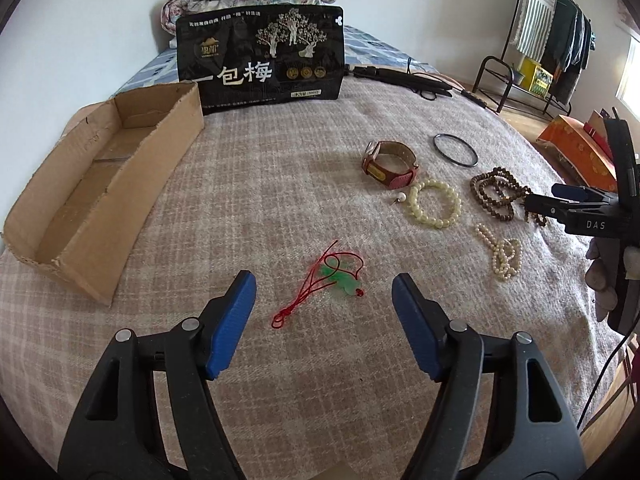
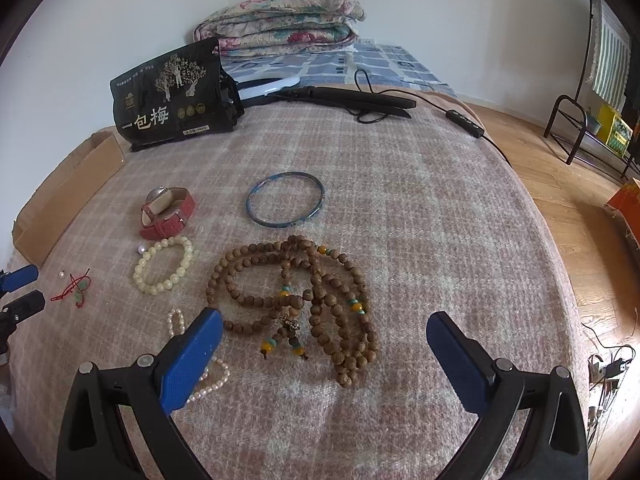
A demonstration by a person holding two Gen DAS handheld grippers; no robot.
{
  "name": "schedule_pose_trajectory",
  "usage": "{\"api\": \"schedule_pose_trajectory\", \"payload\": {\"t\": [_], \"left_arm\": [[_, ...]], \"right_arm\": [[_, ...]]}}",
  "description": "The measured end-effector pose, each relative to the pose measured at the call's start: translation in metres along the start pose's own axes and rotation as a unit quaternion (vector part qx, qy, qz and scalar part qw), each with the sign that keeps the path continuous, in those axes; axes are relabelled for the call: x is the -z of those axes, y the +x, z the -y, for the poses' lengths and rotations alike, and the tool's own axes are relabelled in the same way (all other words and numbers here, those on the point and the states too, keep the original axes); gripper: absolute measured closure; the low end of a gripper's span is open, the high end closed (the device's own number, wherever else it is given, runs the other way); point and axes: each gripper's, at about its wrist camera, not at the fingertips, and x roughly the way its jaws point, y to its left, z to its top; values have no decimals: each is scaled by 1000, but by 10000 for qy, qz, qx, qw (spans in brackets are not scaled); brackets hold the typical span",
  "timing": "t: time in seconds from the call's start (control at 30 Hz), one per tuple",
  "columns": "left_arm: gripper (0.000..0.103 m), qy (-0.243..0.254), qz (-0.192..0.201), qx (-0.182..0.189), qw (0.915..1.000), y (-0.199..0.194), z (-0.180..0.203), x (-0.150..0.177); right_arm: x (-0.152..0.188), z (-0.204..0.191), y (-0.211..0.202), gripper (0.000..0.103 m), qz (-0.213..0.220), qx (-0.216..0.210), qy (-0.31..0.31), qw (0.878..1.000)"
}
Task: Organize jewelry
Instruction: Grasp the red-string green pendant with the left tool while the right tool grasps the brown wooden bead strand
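Observation:
Jewelry lies on a plaid blanket. My left gripper (image 1: 324, 284) is open, with a green pendant on a red cord (image 1: 340, 278) between its blue pads. A cardboard box (image 1: 116, 184) stands open at the left. My right gripper (image 2: 324, 324) is open and empty over the wooden bead necklace (image 2: 312, 300). Around it lie a red-strap watch (image 2: 168, 212), a blue bangle (image 2: 285, 198), a cream bead bracelet (image 2: 164, 266) and a pearl strand (image 2: 216, 376) partly hidden by the left pad. A loose pearl earring (image 1: 401, 198) lies by the bracelet.
A black snack bag (image 1: 262, 60) stands at the back, with a folded quilt (image 2: 280, 20) behind it. A black folding device with a cable (image 2: 360, 100) lies at the back right. The bed's edge drops to a wooden floor (image 2: 560, 184) at the right.

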Motion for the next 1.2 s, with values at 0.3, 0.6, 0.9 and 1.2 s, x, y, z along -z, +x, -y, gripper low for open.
{"api": "schedule_pose_trajectory", "payload": {"t": [0.3, 0.6, 0.9, 1.2], "left_arm": [[46, -77, -324, -76, 9994, 39, 3, -1], [59, 147, -263, -246, 9992, 49, 14, -3], [82, 193, -220, -196, 9994, 49, 17, -3], [87, 117, -181, -102, 9997, 49, 14, -2]], "right_arm": [[-6, -7, 20, 0, -128, -28, -143, 9998], [-12, -11, 37, 0, -259, -102, -170, 9995], [-13, -16, 50, 4, -489, -147, -264, 9983], [-12, -19, 43, 65, -525, -491, -317, 9969]]}}
